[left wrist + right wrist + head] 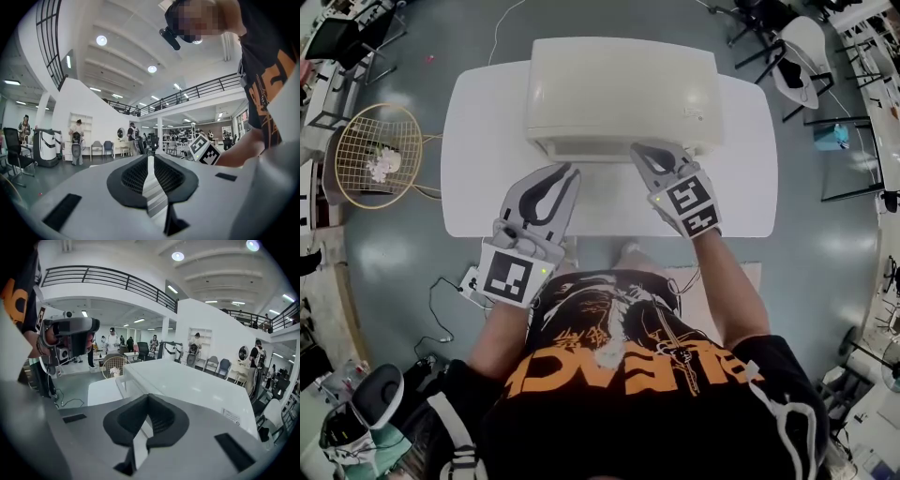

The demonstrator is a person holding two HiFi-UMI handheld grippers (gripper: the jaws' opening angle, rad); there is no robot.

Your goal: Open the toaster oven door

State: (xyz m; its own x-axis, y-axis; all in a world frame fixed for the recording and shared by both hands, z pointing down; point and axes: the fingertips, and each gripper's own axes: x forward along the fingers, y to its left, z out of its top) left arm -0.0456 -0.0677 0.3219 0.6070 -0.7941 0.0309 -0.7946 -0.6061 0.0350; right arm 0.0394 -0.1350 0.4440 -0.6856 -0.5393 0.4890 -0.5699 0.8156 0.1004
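- Head view: a cream toaster oven [619, 89] is seen at the back of a white table [478, 141], its front turned toward the person.
- The right gripper [642, 150] is held at the oven's upper front edge, right of centre, with its jaws pressed together; contact cannot be judged.
- The left gripper [572, 172] is held just before the oven's front, jaws likewise closed tip to tip, empty.

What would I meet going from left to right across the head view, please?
wire basket → left claw → right claw. The toaster oven overlaps both claws, so it has no clear place in the order and is left out.
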